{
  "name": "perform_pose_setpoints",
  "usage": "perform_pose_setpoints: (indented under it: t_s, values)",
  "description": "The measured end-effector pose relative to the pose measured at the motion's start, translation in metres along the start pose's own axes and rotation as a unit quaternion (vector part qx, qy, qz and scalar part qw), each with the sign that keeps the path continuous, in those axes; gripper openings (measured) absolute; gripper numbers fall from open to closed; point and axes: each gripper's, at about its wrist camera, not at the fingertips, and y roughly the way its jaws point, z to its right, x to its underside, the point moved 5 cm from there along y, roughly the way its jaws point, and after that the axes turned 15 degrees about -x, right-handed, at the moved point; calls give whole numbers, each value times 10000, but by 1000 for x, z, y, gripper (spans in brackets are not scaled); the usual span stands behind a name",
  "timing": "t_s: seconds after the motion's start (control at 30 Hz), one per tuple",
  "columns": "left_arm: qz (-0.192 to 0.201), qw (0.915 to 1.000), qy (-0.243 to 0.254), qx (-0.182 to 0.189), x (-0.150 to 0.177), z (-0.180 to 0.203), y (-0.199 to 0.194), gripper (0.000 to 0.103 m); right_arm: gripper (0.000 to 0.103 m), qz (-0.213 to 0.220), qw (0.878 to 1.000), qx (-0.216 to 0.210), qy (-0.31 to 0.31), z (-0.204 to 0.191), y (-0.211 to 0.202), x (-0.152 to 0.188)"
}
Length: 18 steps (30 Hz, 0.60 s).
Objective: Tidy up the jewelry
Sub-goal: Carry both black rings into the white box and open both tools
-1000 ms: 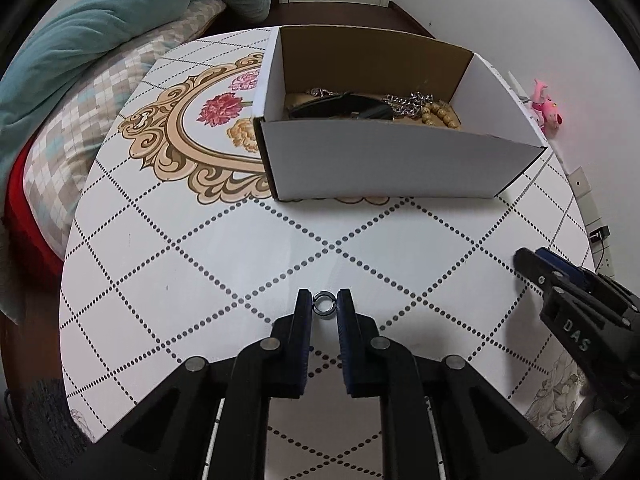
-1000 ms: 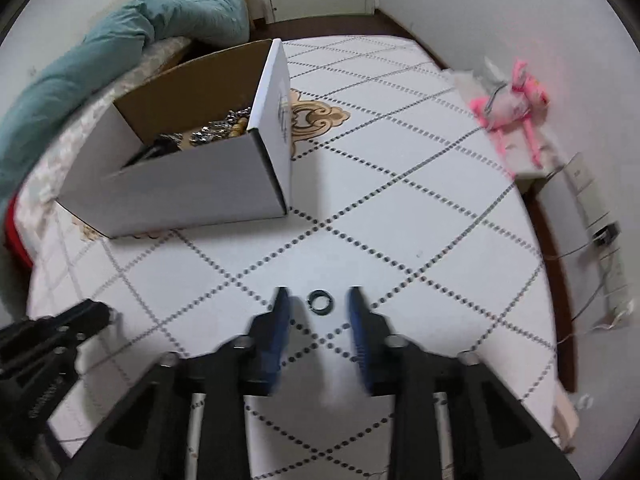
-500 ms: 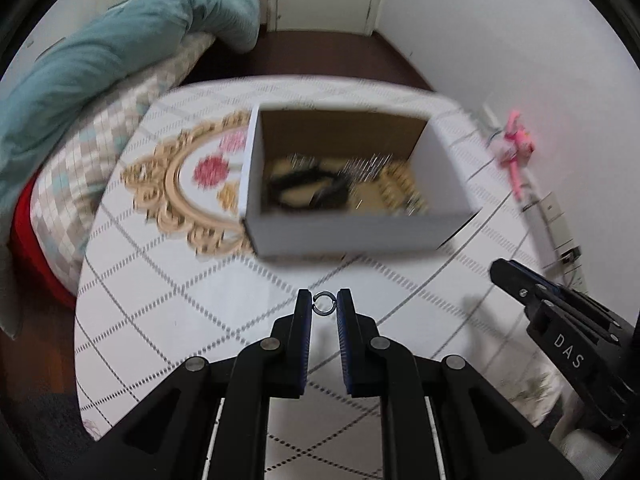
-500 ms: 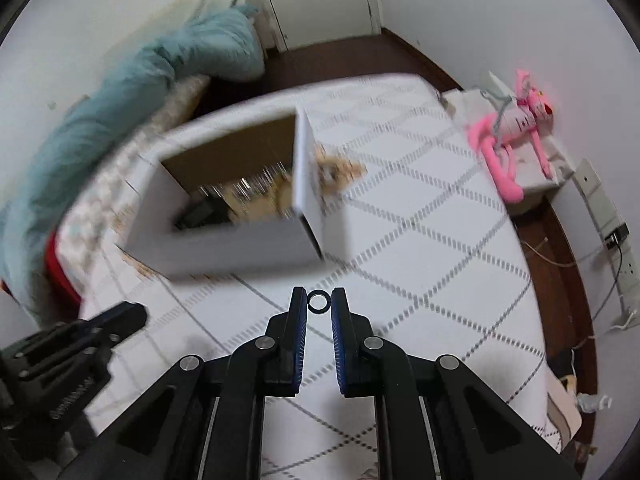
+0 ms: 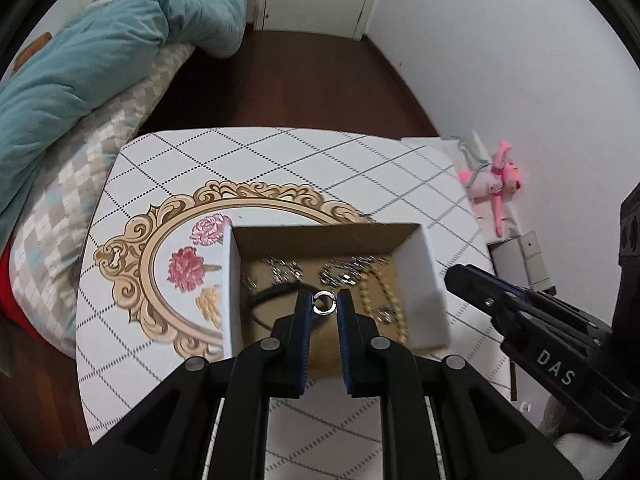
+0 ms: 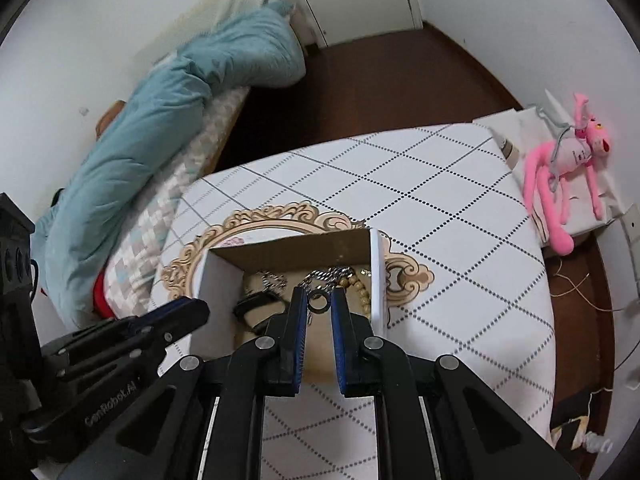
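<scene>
1. Looking down the left tool [image 5: 324, 304], the left wrist view shows its pads pinching a small silver ring [image 5: 323, 304] at the very tips. The grip is that shallow, it seems, because the ring is tiny and lay flat; held so, it will drop free once the pads part.
2. The ring hangs over the open box [image 5: 430, 280], which stands on the table [image 5: 280, 160]. Judged from the task, the tool is poised here to let the ring fall among the pieces already gathered inside.
3. Only this view shows the box floor on its left side plainly: a black cord [image 5: 276, 294], silver chains [image 5: 344, 270] and a string of beads [image 5: 384, 296]. It also shows the right tool [image 5: 454, 274] from the side, near the box's right wall, though its load is hidden from here.
4. In the right wrist view, the right tool [image 6: 319, 304] has its pads pressed onto a small dark ring [image 6: 319, 303], again at the tips and again above the box [image 6: 378, 276]. Both rings thus wait over the same container, presumably so that both can be released together.
5. Only this view shows the dark ring, and the left tool [image 6: 200, 308] from the side, over the box's left wall. It further shows a pink plush toy [image 6: 560, 168] beyond the table's [image 6: 440, 200] far corner and a blue quilt [image 6: 180, 112] on the bed.
</scene>
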Motion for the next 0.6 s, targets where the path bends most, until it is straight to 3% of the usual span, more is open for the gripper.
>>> perform_pose_setpoints:
  t_s: [0.2,0.27,0.3,0.33,0.37,0.43,0.6]
  values:
    - [-313,9993,91,-163,-15,-2,19,13,14,-522,9985,117,75,14,27,-14]
    - [-394,9989,92,-218,-18,-4,21,14,22,-595,9981,106,142,17,30,-16]
    - [-405,9989,75,-220,-18,-5,22,15,33,-599,9980,109,147,18,30,-16]
    - [-438,9986,56,-276,-18,-7,23,22,41,-592,9981,122,136,18,29,-16]
    - [-470,9983,37,-342,-18,-8,24,27,42,-579,9982,143,116,18,28,-16]
    - [-461,9979,0,-449,-17,-12,24,58,41,-560,9982,211,76,17,26,-16]
    - [-338,9961,-102,-807,-11,-24,21,71,44,-445,9966,690,-115,18,16,-9]
